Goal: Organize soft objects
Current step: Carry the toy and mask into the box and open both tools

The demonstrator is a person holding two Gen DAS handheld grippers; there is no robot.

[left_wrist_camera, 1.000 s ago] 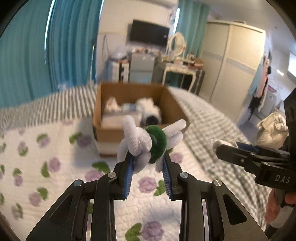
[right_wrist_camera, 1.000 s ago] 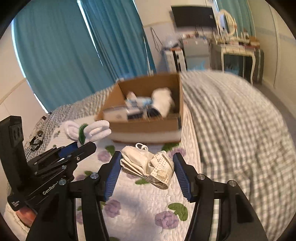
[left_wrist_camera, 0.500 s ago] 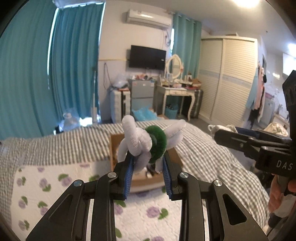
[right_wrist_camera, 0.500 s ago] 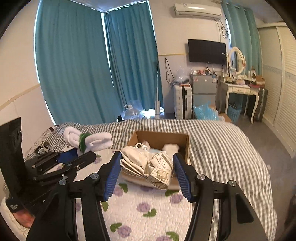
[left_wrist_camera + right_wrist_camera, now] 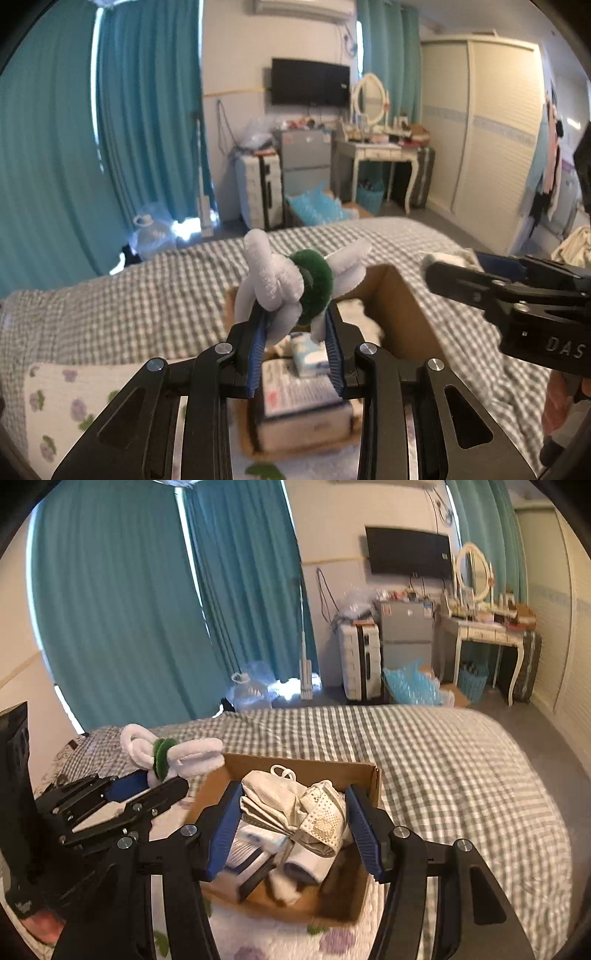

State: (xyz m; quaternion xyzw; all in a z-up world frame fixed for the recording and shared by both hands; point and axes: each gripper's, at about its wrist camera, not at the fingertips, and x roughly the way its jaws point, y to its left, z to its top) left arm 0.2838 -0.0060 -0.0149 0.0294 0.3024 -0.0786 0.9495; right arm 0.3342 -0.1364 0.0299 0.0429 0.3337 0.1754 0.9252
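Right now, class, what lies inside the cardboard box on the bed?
Inside the cardboard box: a printed packet, a tissue pack and white soft items. The held cloth bundle hides the rest.

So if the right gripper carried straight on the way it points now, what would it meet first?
Probably the open brown cardboard box on the bed: the right gripper, shut on a folded cream fabric bundle, points down into it, likely meeting the white items inside first. Depth is unclear.
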